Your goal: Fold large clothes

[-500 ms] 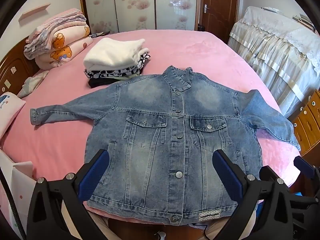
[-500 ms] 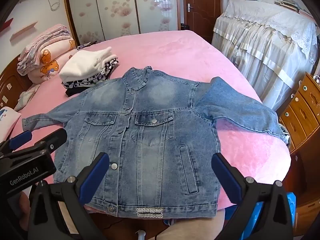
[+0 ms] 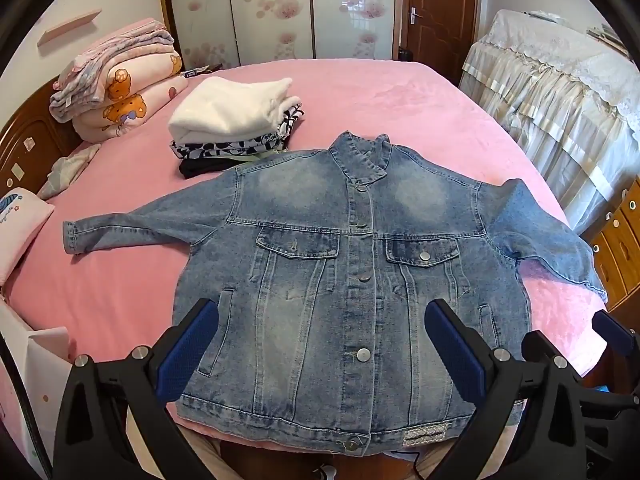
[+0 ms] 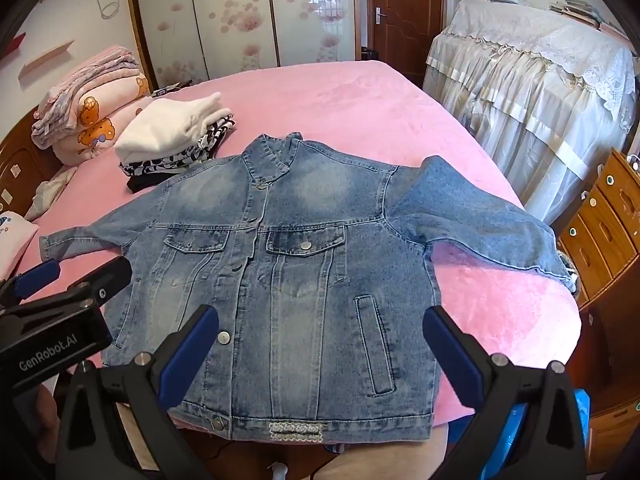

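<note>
A light blue denim jacket (image 3: 344, 280) lies flat, front up and buttoned, on the pink bed (image 3: 360, 92), both sleeves spread out; its hem hangs at the near bed edge. It also shows in the right wrist view (image 4: 296, 280). My left gripper (image 3: 320, 348) is open and empty, held above the jacket's lower front. My right gripper (image 4: 320, 348) is open and empty above the lower right panel. The left gripper's body (image 4: 52, 320) shows at the left of the right wrist view; the right gripper's tip (image 3: 612, 332) shows at the right of the left wrist view.
A stack of folded clothes with a white top (image 3: 232, 120) sits behind the jacket's left shoulder. Folded quilts (image 3: 120, 84) lie at the headboard. A lace-covered piece of furniture (image 3: 560, 92) and wooden drawers (image 4: 600, 232) stand to the right.
Both grippers have stayed open and almost still; the views shifted only slightly.
</note>
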Demonstrator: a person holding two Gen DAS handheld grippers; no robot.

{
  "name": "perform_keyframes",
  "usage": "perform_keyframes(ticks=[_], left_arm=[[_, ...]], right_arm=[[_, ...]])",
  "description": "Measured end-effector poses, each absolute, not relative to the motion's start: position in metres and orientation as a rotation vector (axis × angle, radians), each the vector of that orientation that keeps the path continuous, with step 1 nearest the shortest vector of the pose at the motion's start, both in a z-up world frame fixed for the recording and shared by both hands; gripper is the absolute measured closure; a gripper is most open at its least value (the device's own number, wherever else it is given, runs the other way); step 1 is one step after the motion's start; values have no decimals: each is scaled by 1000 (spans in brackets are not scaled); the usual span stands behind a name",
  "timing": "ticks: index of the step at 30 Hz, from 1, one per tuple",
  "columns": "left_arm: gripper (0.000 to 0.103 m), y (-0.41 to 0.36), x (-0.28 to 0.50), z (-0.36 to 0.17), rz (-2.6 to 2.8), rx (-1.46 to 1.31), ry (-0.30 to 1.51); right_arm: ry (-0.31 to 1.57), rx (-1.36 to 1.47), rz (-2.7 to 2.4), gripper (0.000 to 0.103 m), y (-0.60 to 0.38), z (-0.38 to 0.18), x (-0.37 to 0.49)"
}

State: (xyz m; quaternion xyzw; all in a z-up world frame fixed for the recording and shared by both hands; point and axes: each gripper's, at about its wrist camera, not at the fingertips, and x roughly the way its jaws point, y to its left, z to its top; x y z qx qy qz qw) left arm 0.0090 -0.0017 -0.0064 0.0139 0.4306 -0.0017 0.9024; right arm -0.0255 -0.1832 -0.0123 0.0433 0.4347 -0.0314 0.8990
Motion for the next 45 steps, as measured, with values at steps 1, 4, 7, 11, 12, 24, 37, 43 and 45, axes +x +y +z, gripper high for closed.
perform_keyframes(ticks=[1, 4, 7, 11, 12, 24, 37, 43, 45], left_arm=[[1, -2, 9, -6, -6, 28, 891], [1, -1, 10, -6, -12, 24, 895], [1, 1, 10, -6, -16, 16, 898], [1, 2, 10, -8, -11, 14, 903], [1, 3, 10, -8, -8, 12, 906], [1, 1, 11, -13, -14, 33, 918], [1, -1, 15, -13, -13, 30, 926], [1, -2, 19, -13, -14, 23, 917], [1, -3, 21, -13, -15, 17, 915]], right_arm=[[898, 86, -66, 1, -181, -12, -27], [895, 90, -64, 1, -184, -12, -23], [895, 89, -65, 1, -183, -12, -25], [895, 87, -64, 1, -183, -12, -23], [895, 88, -65, 1, -182, -12, -24], [894, 110, -81, 1, -184, -15, -21], [899, 109, -81, 1, -185, -17, -19], [899, 111, -81, 1, -185, -17, -18], [899, 115, -81, 1, -186, -17, -17]])
